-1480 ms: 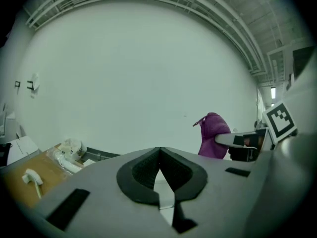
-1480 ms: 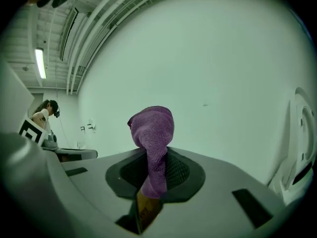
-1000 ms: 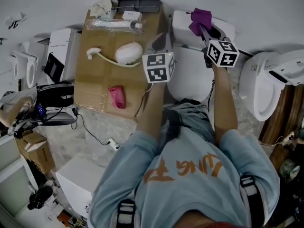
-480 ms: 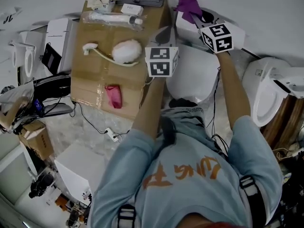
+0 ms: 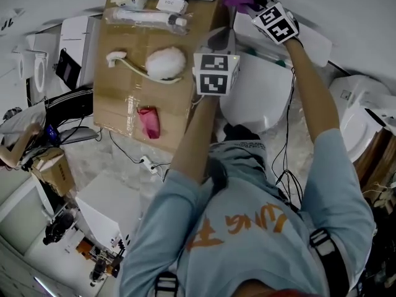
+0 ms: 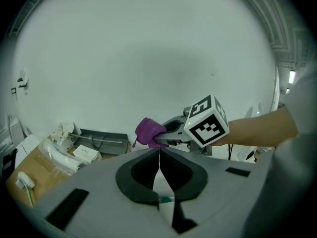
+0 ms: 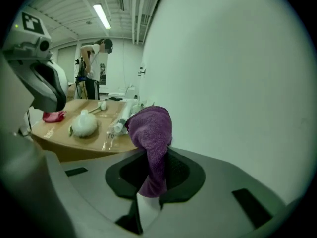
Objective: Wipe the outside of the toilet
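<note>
The white ceramic toilet (image 5: 257, 101) stands against the wall, lid down, with its tank just behind it. The person leans over it from the front. To its left, nearly touching, sits a broad brown cardboard box (image 5: 120, 94) with odds and ends on top.

The right gripper (image 5: 252, 6) reaches out over the far left corner of the tank, close to the wall. Its jaws are clamped on a purple terry cloth (image 7: 151, 128), which bunches above them and hangs down between them. From what I can see the cloth is in the air by that corner, and I can't tell if it touches the porcelain. The left gripper (image 6: 159, 172) hangs over the seam between box and toilet, jaws pressed together with nothing between them.

On the cardboard lie a white fluffy round brush on a pale handle (image 5: 164, 62), a crumpled pink rag (image 5: 148, 122) and a long clear-wrapped tube (image 5: 145, 18).

I'd say the wiping of the tank is only starting. To do it well, the bunched cloth wants pressing flat onto the tank's top or side, so that cloth rather than the hard jaw tips meets the glaze. Then come steady overlapping strokes from the top downward, with a firm grip so the cloth doesn't slip out. The idle gripper is best held away from the box's clutter.
</note>
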{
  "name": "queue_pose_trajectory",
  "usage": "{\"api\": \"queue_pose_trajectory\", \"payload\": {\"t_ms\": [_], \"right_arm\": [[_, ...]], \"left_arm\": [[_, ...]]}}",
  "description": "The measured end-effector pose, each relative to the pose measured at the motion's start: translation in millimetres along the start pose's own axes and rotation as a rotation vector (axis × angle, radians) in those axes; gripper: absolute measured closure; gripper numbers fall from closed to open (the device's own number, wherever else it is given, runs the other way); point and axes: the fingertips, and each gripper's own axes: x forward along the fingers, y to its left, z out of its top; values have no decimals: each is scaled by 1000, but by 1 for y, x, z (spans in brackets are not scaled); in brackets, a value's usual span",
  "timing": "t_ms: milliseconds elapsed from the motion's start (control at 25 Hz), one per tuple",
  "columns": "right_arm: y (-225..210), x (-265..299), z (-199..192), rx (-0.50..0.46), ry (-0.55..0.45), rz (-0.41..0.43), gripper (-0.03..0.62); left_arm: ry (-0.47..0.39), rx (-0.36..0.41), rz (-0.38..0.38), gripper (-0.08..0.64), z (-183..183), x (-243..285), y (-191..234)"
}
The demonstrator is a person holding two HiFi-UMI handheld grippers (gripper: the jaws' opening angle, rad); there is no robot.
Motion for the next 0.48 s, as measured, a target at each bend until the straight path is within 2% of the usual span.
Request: {"api": "queue_pose_trajectory", "payload": {"t_ms": [240, 480], "right_arm": [[7, 22, -34, -157, 120, 37, 517], [6, 17, -50, -224, 174, 77, 522]], "left_arm": [[52, -10, 30, 534, -15, 11, 2], [58, -7, 21, 534, -17, 17, -9]]}}
